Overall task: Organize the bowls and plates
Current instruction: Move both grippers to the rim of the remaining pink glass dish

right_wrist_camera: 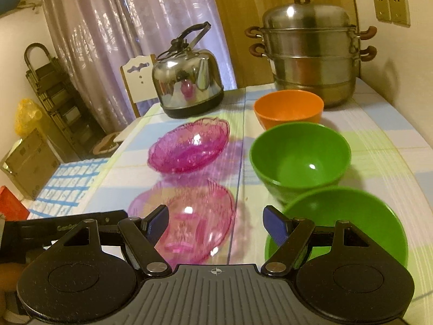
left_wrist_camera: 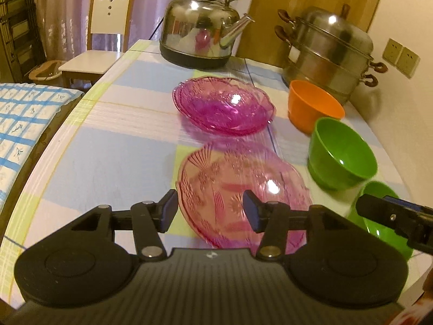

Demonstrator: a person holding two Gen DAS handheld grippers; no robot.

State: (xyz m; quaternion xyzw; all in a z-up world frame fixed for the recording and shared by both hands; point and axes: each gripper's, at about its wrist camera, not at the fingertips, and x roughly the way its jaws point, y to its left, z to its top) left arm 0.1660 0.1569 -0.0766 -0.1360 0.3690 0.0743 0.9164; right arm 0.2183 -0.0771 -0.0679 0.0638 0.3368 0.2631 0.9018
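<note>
Checked tablecloth (left_wrist_camera: 108, 135) covers the table. Your left gripper (left_wrist_camera: 210, 211) is spread, empty, over the near pink dish (left_wrist_camera: 243, 189); your right gripper (right_wrist_camera: 215, 222) is spread, empty, between that dish and the near green bowl (right_wrist_camera: 351, 216). Beyond: second pink dish (left_wrist_camera: 224, 105), green bowl (right_wrist_camera: 300, 159), orange bowl (right_wrist_camera: 289, 108), kettle (left_wrist_camera: 200, 27), steamer (right_wrist_camera: 311, 57), chair (left_wrist_camera: 105, 35), curtain (right_wrist_camera: 89, 40).

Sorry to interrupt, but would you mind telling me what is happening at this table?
A person is sorting dishes with two handheld tools. The left tool is open over the near pink glass plate, gripping nothing. The right tool is open and empty beside the near green bowl. Another pink plate, green bowl and orange bowl sit behind.
</note>
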